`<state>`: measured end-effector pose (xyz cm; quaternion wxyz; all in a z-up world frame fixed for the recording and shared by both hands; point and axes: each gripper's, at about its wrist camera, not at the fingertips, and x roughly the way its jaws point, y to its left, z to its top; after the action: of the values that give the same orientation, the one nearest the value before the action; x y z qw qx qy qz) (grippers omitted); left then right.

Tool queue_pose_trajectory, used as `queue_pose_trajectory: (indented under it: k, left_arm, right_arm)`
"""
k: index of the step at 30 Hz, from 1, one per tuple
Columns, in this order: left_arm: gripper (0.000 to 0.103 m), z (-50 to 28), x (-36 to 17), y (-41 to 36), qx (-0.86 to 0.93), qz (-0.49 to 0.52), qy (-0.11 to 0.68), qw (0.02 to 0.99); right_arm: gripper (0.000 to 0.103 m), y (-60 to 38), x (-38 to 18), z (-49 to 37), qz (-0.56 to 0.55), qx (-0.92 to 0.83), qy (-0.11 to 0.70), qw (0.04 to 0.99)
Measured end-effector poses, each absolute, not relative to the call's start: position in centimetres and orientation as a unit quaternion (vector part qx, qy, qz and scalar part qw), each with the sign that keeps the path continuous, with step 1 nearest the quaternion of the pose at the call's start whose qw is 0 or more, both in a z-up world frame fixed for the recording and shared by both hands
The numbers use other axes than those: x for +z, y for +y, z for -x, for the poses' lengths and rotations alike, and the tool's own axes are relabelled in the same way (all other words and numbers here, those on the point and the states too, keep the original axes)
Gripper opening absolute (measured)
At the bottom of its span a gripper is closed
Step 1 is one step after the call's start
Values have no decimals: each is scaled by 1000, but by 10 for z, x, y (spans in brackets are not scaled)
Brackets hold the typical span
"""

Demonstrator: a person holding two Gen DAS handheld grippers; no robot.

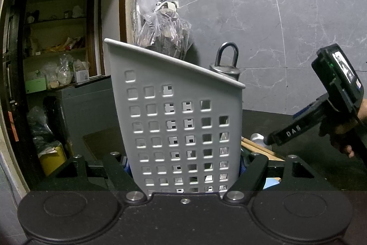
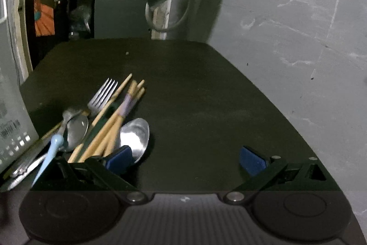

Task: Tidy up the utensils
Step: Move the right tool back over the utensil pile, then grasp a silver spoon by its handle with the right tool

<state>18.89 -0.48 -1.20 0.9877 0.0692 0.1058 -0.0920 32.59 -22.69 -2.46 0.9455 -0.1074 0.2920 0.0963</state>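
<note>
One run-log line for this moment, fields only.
left hand-held gripper: shut on grey utensil holder | right hand-held gripper: open, empty | utensil pile: on black table

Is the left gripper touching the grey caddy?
Touching. The left wrist view shows the left gripper clamped on the caddy, its blue pads pressed against both side walls at the base.

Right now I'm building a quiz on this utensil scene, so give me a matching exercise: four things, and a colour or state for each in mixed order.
Things:
1. utensil holder
2. fork
3. right gripper
4. chopsticks

States:
A. jaws open, nothing between them
B. wooden, lying in a bunch
C. metal, tines pointing away
D. grey, perforated, held between the left gripper's jaws

Pairs: 1-D, 2-C, 3-A, 4-B
</note>
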Motion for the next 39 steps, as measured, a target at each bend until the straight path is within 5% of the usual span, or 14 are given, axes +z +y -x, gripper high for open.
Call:
queue_pose_trajectory:
  k: [14,21,28,31,34,39]
  left_arm:
    - [77,-189,-12,-6,-92,-70,106,988]
    - [77,-189,-12,-6,-93,-70,105,988]
    - [77,-190,-12,-6,-94,-71,105,987]
    - [77,-190,-12,-6,-94,-71,105,987]
    - [77,-190,-12,-6,-95,-71,104,987]
    - [77,-190,-12,-6,-95,-71,105,987]
  right_arm:
    - [101,-210,-30,-340,135,103,286,943]
    - [78,-233,-25,-334,119,87,298,943]
    - [77,-224,-26,-347,86,141,305,938]
    - [69,-220,-28,-347,80,157,302,937]
    - [39,-222,-26,-344,70,168,306,934]
    - [24,-228,-25,-337,67,160,302,937]
